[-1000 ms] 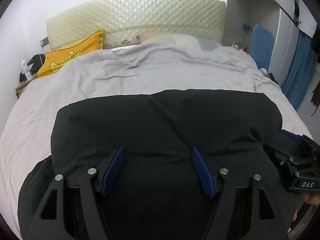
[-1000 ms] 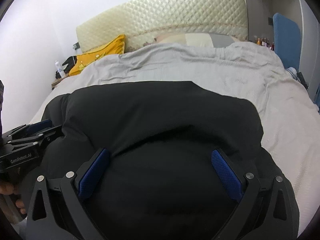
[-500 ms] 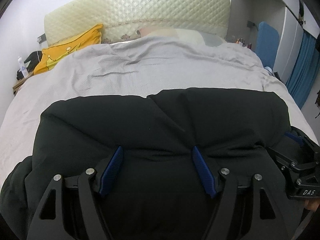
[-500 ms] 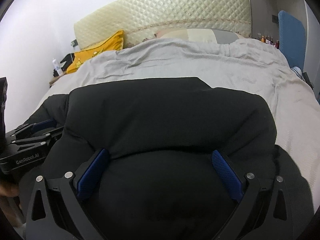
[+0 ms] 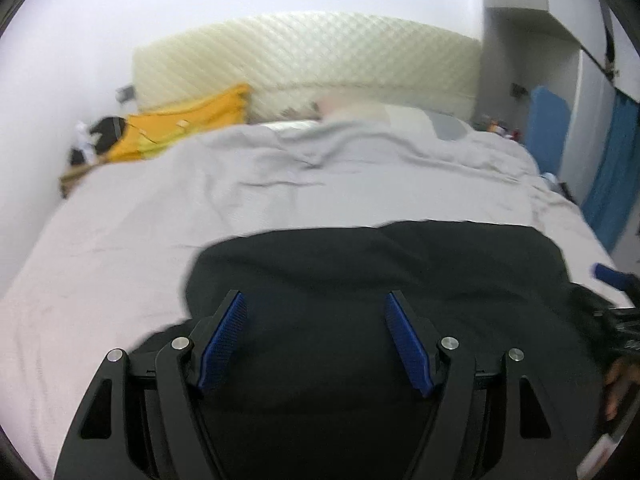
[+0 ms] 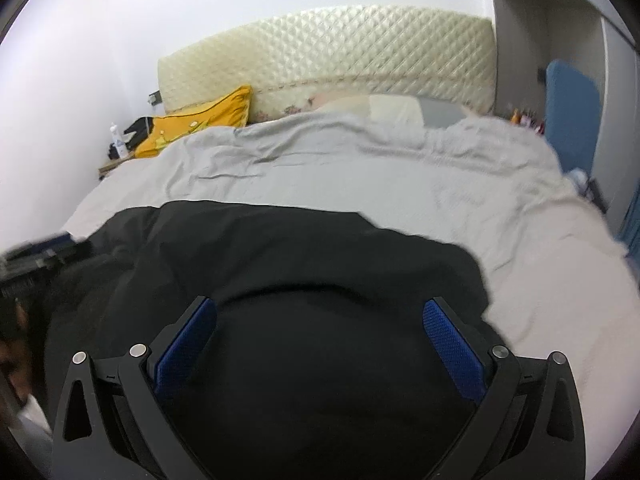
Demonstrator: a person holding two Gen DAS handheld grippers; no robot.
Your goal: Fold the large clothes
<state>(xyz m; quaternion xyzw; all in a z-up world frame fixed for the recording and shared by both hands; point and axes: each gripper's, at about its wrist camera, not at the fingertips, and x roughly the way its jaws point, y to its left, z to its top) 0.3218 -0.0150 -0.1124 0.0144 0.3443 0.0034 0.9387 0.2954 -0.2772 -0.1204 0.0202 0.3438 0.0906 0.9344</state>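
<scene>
A large black garment (image 5: pixel 380 276) lies folded on the grey bedsheet (image 5: pixel 240 200) at the near end of the bed; it also shows in the right wrist view (image 6: pixel 312 264). My left gripper (image 5: pixel 316 300) is open over the garment's left part, its blue pads apart with black cloth between and below them. My right gripper (image 6: pixel 320 308) is open wide over the garment's right part. The right gripper shows at the right edge of the left wrist view (image 5: pixel 616 300), and the left gripper at the left edge of the right wrist view (image 6: pixel 32 260).
A quilted cream headboard (image 6: pixel 332 60) stands at the far end with a yellow pillow (image 6: pixel 200 120) at its left. A nightstand with a bottle (image 6: pixel 118 144) is far left. Blue fabric (image 5: pixel 612 184) hangs at the right by a wardrobe.
Both grippers have tilted up and drawn back; the views are blurred with motion. The garment's visible black area has shrunk toward the near edge, and more grey sheet shows at left.
</scene>
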